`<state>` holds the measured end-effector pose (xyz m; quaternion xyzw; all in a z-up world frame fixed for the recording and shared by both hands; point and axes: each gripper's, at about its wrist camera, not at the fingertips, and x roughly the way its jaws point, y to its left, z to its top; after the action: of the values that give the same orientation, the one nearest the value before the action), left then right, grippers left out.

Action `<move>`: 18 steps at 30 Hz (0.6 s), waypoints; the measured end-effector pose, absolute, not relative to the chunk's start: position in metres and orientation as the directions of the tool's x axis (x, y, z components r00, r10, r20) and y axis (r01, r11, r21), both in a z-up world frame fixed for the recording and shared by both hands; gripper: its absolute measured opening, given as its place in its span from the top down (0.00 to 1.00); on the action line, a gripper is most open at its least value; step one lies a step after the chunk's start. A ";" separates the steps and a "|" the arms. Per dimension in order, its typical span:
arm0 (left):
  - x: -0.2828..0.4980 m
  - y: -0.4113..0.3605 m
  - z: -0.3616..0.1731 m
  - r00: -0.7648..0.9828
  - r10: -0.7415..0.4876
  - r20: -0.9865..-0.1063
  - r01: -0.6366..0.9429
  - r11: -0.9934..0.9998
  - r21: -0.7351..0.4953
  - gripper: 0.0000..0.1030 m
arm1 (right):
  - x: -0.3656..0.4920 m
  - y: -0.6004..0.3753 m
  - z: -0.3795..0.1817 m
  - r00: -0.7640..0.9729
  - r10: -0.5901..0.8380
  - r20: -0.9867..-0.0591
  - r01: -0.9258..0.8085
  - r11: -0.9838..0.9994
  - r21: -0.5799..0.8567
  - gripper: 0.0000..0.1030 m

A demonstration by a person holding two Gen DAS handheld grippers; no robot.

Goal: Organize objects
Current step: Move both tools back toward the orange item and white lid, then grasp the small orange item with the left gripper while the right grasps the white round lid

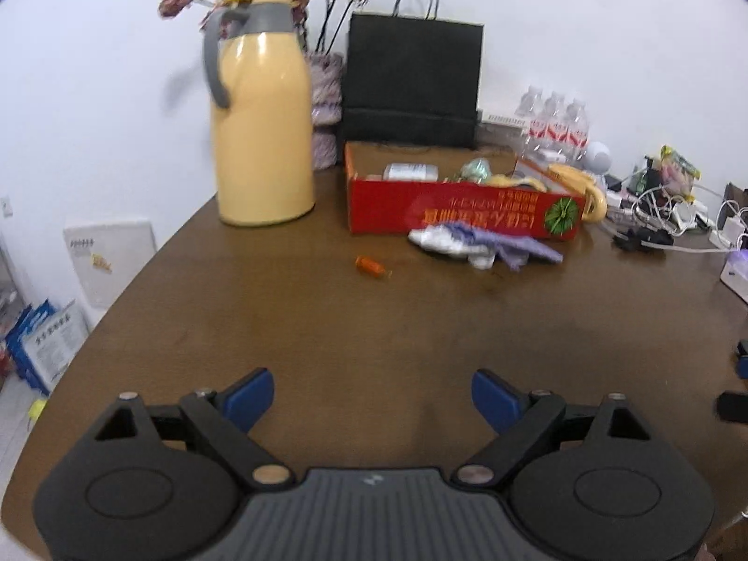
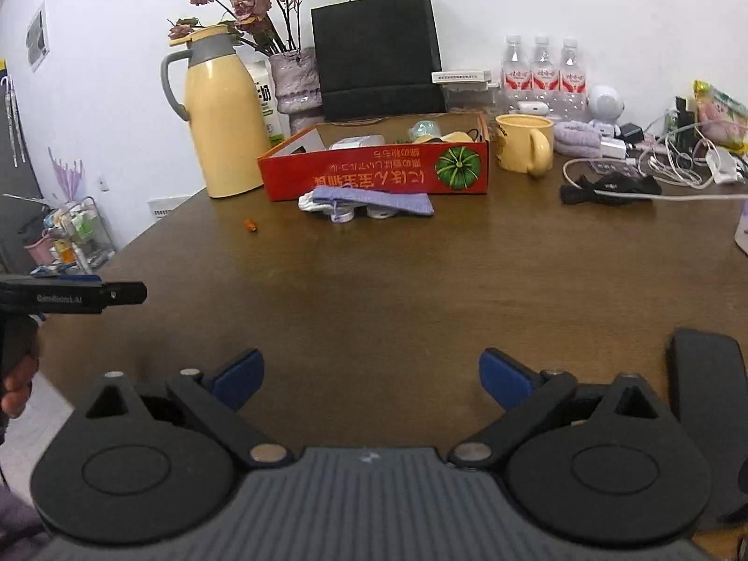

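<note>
While three water bottles (image 2: pixel 541 68) stand, one mug (image 2: pixel 523 147) sits.

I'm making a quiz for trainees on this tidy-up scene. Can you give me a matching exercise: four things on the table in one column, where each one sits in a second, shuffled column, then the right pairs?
Things:
1. yellow jug
2. purple cloth
3. yellow mug
4. black bag

Places:
A. behind the red box, against the wall
B. just right of the red box
C. left of the red box
D. on the table against the box's front

Pairs: 1-C, 2-D, 3-B, 4-A
</note>
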<state>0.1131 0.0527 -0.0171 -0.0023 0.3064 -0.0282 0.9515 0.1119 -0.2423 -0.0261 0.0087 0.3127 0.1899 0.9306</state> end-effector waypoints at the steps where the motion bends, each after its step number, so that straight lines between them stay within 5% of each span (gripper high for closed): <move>1: 0.119 0.051 -0.017 0.817 -0.064 -0.573 0.064 0.998 -0.020 0.13 | 0.119 -0.236 -0.028 0.739 0.353 -0.574 -0.355 0.928 0.114 0.08; 4: 0.155 0.049 -0.025 0.813 -0.082 -0.576 0.095 0.995 -0.007 0.24 | 0.148 -0.219 -0.035 0.748 0.352 -0.563 -0.379 0.923 0.074 0.19; 9: 0.237 0.052 -0.043 0.784 -0.089 -0.614 0.077 0.996 -0.047 0.45 | 0.241 -0.195 -0.049 0.719 0.377 -0.584 -0.369 0.919 0.138 0.54; 14: 0.293 0.050 -0.052 0.764 -0.099 -0.637 0.078 0.995 -0.061 0.51 | 0.331 -0.171 -0.065 0.686 0.349 -0.639 -0.319 0.933 0.168 0.63; 18: 0.303 0.047 -0.059 0.760 -0.122 -0.639 0.100 0.992 -0.070 0.57 | 0.358 -0.166 -0.061 0.731 0.342 -0.590 -0.302 0.938 0.169 0.63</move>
<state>0.3034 0.0470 -0.0591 -0.0159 0.3415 -0.0592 0.9379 0.3578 -0.1664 -0.0607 0.0307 0.3229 0.1733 0.9299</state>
